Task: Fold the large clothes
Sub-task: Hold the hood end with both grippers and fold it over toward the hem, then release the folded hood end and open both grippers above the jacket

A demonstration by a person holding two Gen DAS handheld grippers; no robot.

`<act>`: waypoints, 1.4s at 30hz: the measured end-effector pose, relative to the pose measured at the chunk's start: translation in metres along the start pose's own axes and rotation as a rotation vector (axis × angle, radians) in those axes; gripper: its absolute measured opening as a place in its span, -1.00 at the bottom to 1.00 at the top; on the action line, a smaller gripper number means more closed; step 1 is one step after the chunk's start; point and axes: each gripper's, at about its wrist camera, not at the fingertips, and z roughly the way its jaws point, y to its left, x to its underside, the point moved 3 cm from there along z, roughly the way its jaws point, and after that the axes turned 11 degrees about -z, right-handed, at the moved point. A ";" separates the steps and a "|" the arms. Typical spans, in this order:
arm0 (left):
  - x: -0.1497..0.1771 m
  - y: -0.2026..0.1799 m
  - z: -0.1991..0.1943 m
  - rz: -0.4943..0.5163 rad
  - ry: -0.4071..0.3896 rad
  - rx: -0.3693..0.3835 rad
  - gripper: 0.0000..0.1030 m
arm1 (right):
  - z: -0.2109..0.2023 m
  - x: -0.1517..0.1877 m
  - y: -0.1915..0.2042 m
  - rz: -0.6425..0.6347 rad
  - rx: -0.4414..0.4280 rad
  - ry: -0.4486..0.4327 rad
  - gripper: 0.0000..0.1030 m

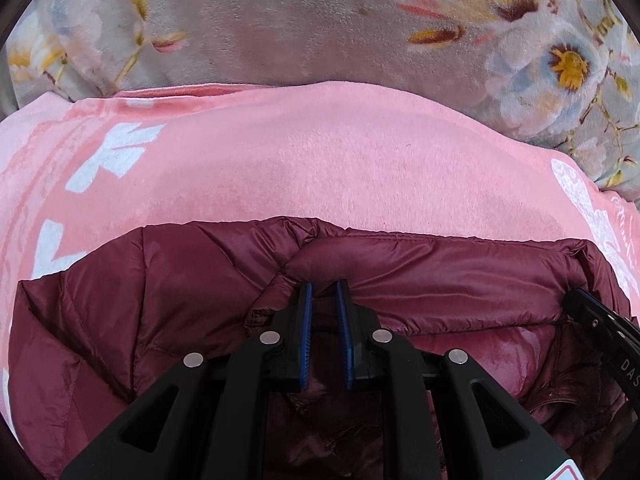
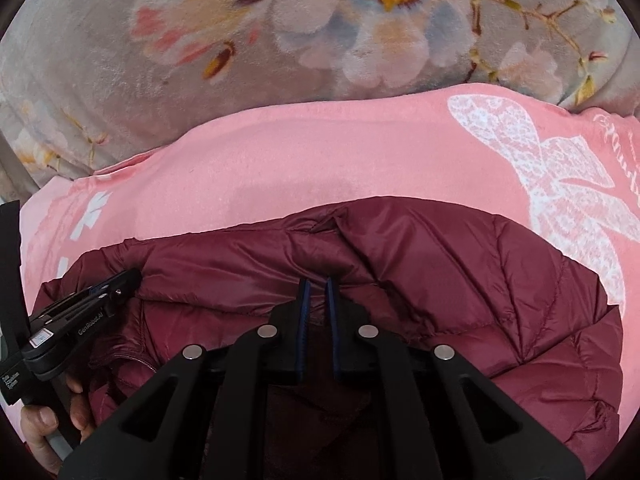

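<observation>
Both my grippers, left (image 1: 323, 286) and right (image 2: 317, 282), pinch the maroon puffer jacket's (image 1: 440, 280) collar edge, jaws nearly closed, over a pink blanket (image 1: 320, 152).

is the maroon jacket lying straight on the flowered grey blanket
No, the maroon jacket lies on a pink blanket; the flowered grey blanket lies beyond it.

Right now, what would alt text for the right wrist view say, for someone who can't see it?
A black gripper with blue pads pinches a fold of a dark red puffer jacket lying on a pink blanket. The other gripper, held in a hand, grips the jacket at left; a grey flowered blanket lies behind.
</observation>
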 end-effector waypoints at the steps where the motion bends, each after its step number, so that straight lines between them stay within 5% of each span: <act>1: 0.000 0.000 0.000 0.003 0.000 -0.002 -0.71 | 0.002 0.001 -0.001 0.005 0.000 0.005 -0.92; 11: 0.000 0.000 0.000 0.005 0.002 -0.005 -0.71 | 0.010 0.002 0.002 -0.018 0.022 0.037 -0.93; 15: 0.004 0.012 -0.021 0.012 0.006 0.021 -0.68 | -0.017 0.013 -0.002 -0.040 0.026 0.091 -0.90; 17: 0.011 0.024 -0.045 0.043 -0.008 -0.002 -0.54 | -0.051 0.024 -0.011 -0.047 0.027 0.071 -0.85; 19: 0.021 0.041 -0.077 0.082 -0.053 -0.035 -0.04 | -0.092 0.040 -0.025 -0.052 0.050 0.043 -0.56; 22: 0.047 0.077 -0.128 0.105 -0.074 -0.034 0.17 | -0.159 0.078 -0.046 -0.029 0.052 0.010 -0.25; 25: 0.086 0.127 -0.171 0.068 -0.012 -0.046 0.30 | -0.219 0.135 -0.063 0.006 0.064 0.013 0.04; 33: 0.209 0.235 -0.245 -0.125 0.198 -0.050 0.33 | -0.320 0.311 -0.097 0.240 0.119 0.127 0.16; 37: 0.240 0.244 -0.272 -0.157 0.195 -0.026 0.33 | -0.336 0.349 -0.100 0.383 0.017 0.108 0.17; 42: 0.253 0.233 -0.281 -0.197 0.215 0.009 0.29 | -0.325 0.354 -0.087 0.407 -0.028 0.097 0.25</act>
